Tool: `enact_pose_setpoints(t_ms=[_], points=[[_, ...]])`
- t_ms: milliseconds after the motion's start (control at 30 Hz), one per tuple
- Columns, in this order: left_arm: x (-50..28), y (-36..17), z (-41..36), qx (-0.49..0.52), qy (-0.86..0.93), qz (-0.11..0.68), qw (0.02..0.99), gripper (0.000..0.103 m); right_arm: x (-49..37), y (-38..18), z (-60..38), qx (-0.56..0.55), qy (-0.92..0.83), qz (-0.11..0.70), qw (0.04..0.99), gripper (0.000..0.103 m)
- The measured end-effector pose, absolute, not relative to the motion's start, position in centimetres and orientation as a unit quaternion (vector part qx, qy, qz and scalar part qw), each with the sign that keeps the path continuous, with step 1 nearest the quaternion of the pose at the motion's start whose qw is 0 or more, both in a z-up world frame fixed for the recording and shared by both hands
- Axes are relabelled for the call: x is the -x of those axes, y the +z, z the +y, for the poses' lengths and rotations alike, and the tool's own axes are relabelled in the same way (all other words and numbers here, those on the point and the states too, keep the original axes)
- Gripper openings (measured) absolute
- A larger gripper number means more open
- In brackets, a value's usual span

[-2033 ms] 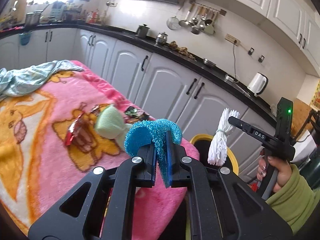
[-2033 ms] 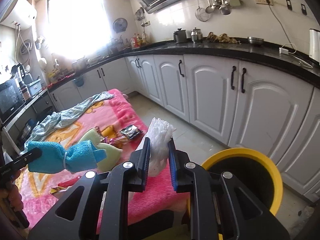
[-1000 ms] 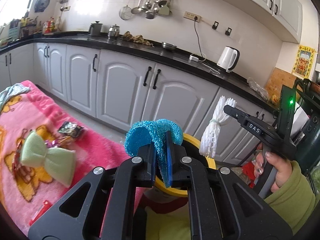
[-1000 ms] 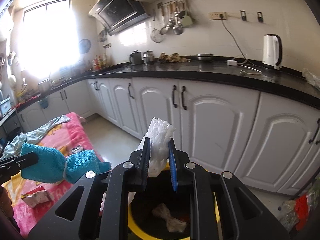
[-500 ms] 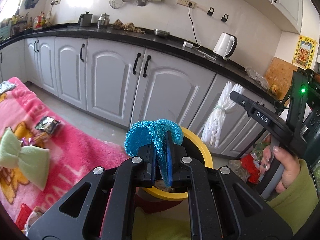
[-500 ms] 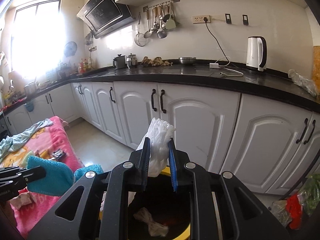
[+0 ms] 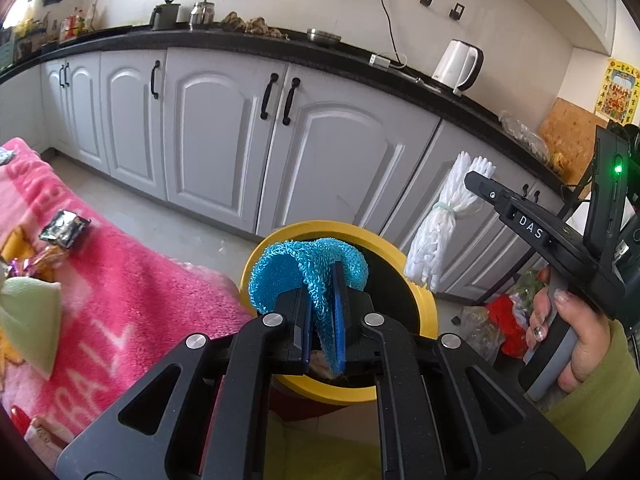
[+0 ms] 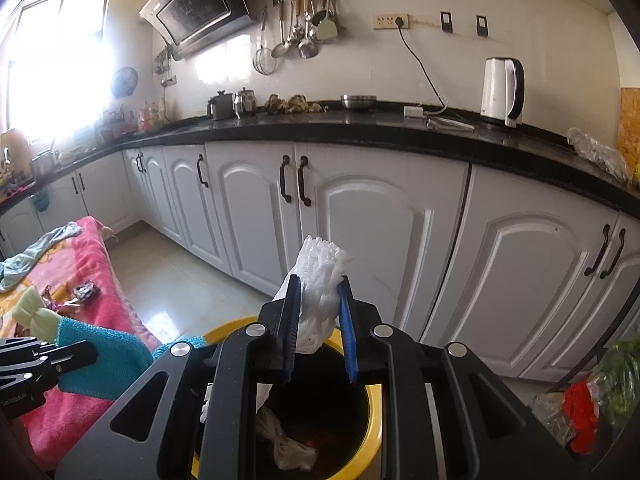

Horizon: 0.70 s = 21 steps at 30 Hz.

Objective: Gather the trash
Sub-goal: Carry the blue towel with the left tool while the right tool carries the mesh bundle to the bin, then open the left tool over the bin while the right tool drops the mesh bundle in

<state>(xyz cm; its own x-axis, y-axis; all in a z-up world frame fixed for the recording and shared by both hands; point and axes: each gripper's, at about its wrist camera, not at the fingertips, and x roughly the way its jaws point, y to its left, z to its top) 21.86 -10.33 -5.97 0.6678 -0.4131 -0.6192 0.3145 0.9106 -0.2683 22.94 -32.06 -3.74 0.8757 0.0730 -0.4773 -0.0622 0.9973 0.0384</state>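
Observation:
My left gripper [image 7: 322,312] is shut on a blue fuzzy cloth bow [image 7: 308,268] and holds it over the near rim of the yellow trash bin [image 7: 424,300]. The bow also shows in the right wrist view [image 8: 108,360]. My right gripper [image 8: 318,332] has its jaws parted wider around a white foam net [image 8: 320,280], which still sits between them above the bin [image 8: 370,452]. The net shows from the side in the left wrist view [image 7: 448,224]. Crumpled trash [image 8: 288,448] lies in the bin.
A pink blanket [image 7: 132,280] covers the surface at left, with a pale green bow [image 7: 28,320] and foil wrappers [image 7: 64,228] on it. White cabinets [image 8: 360,240] stand behind the bin. Bags of rubbish [image 8: 580,412] lie on the floor at right.
Both grippers have swung from over the blanket to over the yellow bin. The right gripper's jaws have parted wider around the white net. The left still grips the blue bow.

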Motion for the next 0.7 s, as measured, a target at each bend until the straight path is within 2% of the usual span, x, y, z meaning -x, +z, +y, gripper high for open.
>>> enact_pose_setpoints(t_ms=[167, 267, 367, 433, 567, 667, 700], points=[[-22.4, -6.9, -10.9, 0.067, -0.200, 0.362, 0.908, 0.005, -23.8, -5.1, -32.0, -0.011, 0.035, 0.263, 0.964, 0.020], [-22.6, -7.3, -11.1, 0.069, -0.201, 0.367, 0.906, 0.005, -24.1, -5.7, -32.0, -0.016, 0.036, 0.271, 0.962, 0.026], [-22.7, -7.5, -11.2, 0.073, -0.204, 0.369, 0.904, 0.006, -24.2, -5.9, -32.1, -0.021, 0.036, 0.273, 0.961, 0.038], [-22.7, -7.5, -11.2, 0.073, -0.203, 0.369, 0.904, 0.008, -24.1, -5.9, -32.1, -0.024, 0.038, 0.272, 0.961, 0.039], [-22.5, -7.2, -10.8, 0.080, -0.201, 0.364, 0.906, 0.029, -24.0, -5.7, -32.0, -0.028, 0.040, 0.271, 0.961, 0.044], [-22.2, -6.9, -10.3, 0.086, -0.196, 0.360, 0.908, 0.035, -23.8, -5.4, -31.9, -0.029, 0.044, 0.269, 0.962, 0.046], [-22.2, -6.8, -10.2, 0.087, -0.193, 0.358, 0.909, 0.042, -23.7, -5.3, -31.7, -0.029, 0.046, 0.268, 0.962, 0.049]])
